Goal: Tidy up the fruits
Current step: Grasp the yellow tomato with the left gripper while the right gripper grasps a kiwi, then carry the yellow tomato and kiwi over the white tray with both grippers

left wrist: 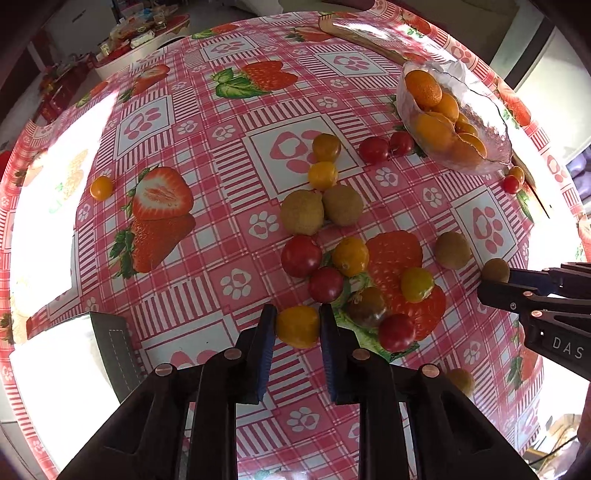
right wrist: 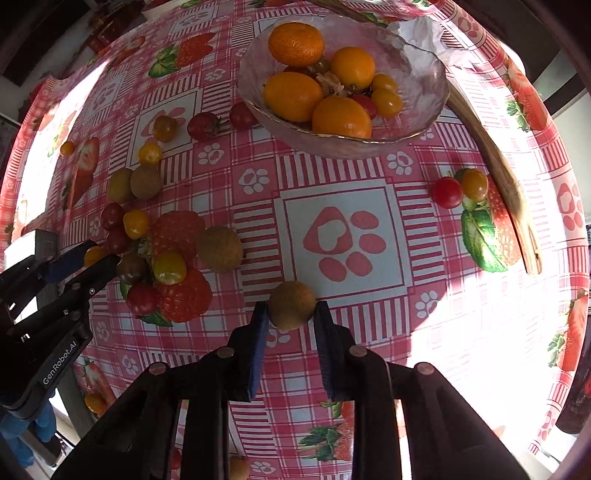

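The left gripper point(left wrist: 297, 317) has its two fingers pressed against the sides of a yellow tomato point(left wrist: 298, 327), low over the table point(left wrist: 229, 236). The right gripper point(right wrist: 290, 314) is clamped the same way on a brown fruit point(right wrist: 291, 305), round and rough-skinned, near the big paw print on the tablecloth. Both fruits are roughly round, so neither points any clear way.

Each gripper hides the underside of what it holds, so I cannot tell whether either fruit touches the cloth. On the side of the right gripper the letters "DAS" can be read in the left view, cut off by the frame edge; the left gripper's side reads "GenRobot.AI" in the right view.

Just beyond the left gripper lies a loose cluster of red tomatoes point(left wrist: 301, 256) and yellow ones, with a dark tomato point(left wrist: 367, 307) among them. Two more brown fruits point(left wrist: 320, 210) sit touching each other farther out. At the far right of the table stands a glass bowl point(right wrist: 424, 92) holding oranges point(right wrist: 296, 43) and a few small tomatoes, some half buried under the oranges. Beside it a long wooden board point(right wrist: 495, 162) runs along the table edge, and crumpled paper point(right wrist: 424, 31) sits behind the bowl. Sun glare washes out parts of the cloth.
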